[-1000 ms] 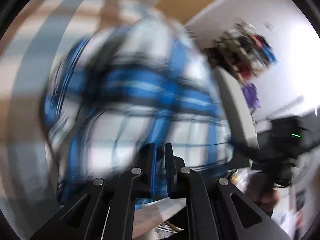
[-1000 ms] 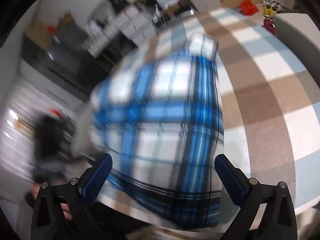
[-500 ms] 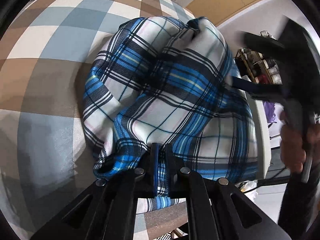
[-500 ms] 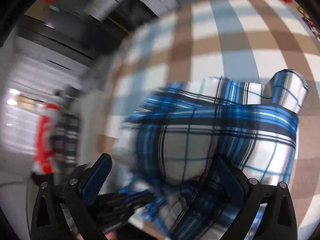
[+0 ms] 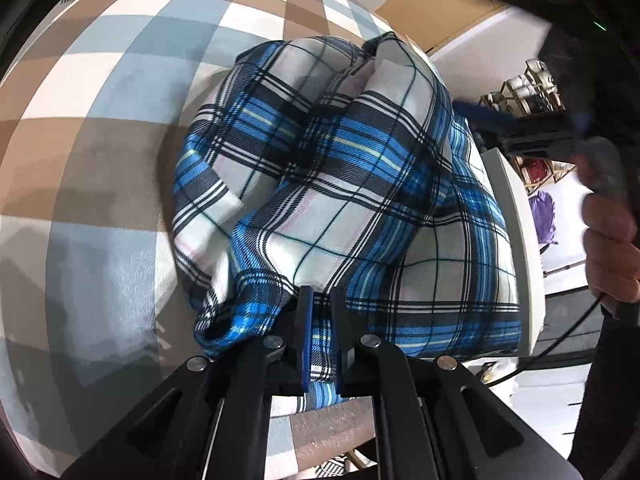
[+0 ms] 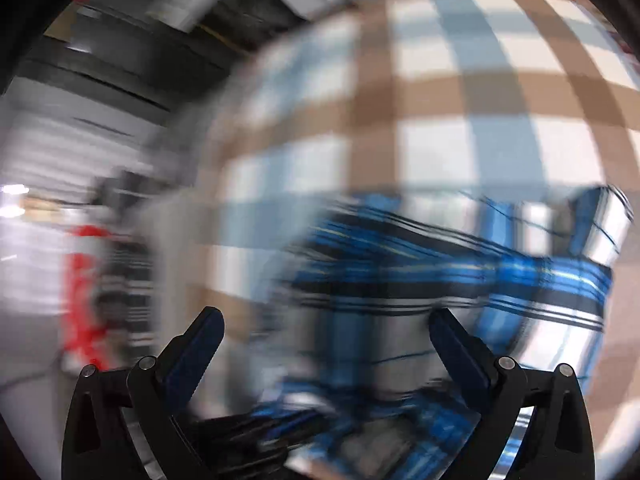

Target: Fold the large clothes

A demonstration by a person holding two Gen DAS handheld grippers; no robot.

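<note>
Looking along the left gripper (image 5: pixel 320 320) first: its jaws are pinched tight on a bunched edge of the plaid shirt (image 5: pixel 340 184), blue, white and black, at the near side of the heap. That shirt lies in a rumpled mound on the checked cloth (image 5: pixel 100 128) covering the table, near its right-hand edge, with loose folds rolling over one another and a collar or cuff poking up at the far end. Off to the right a hand (image 5: pixel 608 248) holds the other tool, raised above the shirt's side and not touching it as far as I can see.

Turning to the right wrist view, everything is smeared with motion. The right gripper (image 6: pixel 326 332) has its jaws spread wide with nothing between them; the shirt shows as a blurred band of blue and white ahead of the fingers, lying on the same brown, white and grey-blue checks.

By my reckoning the folding is barely under way: no flat panel or clean crease shows anywhere. Spreading the shirt out, squaring it and making every proper fold all appear to be left to do
</note>
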